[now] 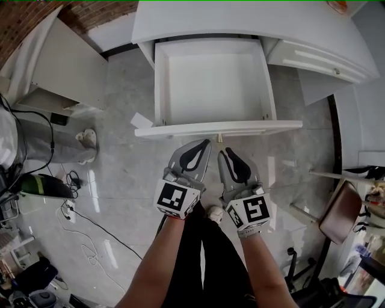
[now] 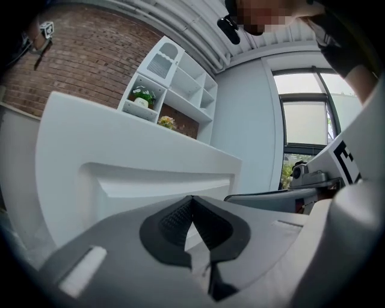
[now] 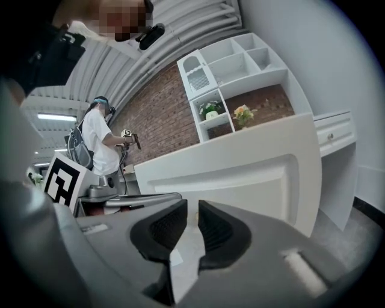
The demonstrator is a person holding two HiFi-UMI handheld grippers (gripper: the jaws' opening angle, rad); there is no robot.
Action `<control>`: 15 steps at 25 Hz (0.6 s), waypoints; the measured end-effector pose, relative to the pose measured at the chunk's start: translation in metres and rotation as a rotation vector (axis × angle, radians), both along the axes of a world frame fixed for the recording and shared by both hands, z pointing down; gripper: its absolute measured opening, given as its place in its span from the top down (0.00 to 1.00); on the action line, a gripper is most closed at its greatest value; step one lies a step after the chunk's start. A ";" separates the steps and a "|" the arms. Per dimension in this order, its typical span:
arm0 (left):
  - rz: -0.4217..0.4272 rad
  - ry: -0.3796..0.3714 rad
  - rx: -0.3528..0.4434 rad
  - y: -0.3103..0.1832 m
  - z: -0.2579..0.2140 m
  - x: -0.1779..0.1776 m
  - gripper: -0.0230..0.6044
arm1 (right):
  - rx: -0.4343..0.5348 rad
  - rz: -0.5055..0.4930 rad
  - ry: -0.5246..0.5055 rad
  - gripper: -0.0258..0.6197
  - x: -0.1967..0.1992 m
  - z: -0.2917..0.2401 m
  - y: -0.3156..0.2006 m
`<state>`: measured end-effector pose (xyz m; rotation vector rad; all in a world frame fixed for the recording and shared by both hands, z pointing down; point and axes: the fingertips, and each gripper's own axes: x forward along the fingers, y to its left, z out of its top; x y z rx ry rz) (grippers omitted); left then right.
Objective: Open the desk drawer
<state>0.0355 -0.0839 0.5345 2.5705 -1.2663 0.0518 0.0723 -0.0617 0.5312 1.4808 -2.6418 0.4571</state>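
Drawer: your drawer (image 1: 216,129) stands pulled well out from under the white surface (image 1: 240,18), its front panel toward you.
Left gripper: your left gripper (image 1: 206,143) sits just in front of the drawer's front panel; its jaws meet at the tips and hold nothing.
Right gripper: your right gripper (image 1: 224,151) is close beside the left one; its jaws stand a narrow slit apart, with nothing between them.
Knob: a small pale nub (image 1: 219,138) shows under the front edge, just ahead of your right jaws. It is possibly the knob, but too small to be sure.
Floor: glossy grey tiles (image 1: 120,174) lie below.
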 end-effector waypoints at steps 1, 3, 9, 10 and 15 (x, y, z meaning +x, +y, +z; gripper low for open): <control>-0.002 0.003 0.006 0.001 -0.005 0.001 0.96 | 0.012 -0.009 -0.004 0.90 0.000 -0.007 0.001; -0.014 0.015 0.015 0.001 -0.015 0.000 0.96 | 0.033 -0.022 -0.010 0.95 0.001 -0.019 0.003; -0.050 0.042 0.018 0.005 -0.047 -0.012 0.96 | 0.065 -0.057 -0.008 0.96 0.003 -0.058 0.004; -0.065 0.057 0.013 0.006 -0.053 -0.017 0.96 | 0.066 -0.058 -0.008 0.96 0.005 -0.065 0.005; -0.138 0.083 0.013 0.004 -0.084 -0.047 0.96 | 0.079 -0.068 0.002 0.96 0.015 -0.098 0.009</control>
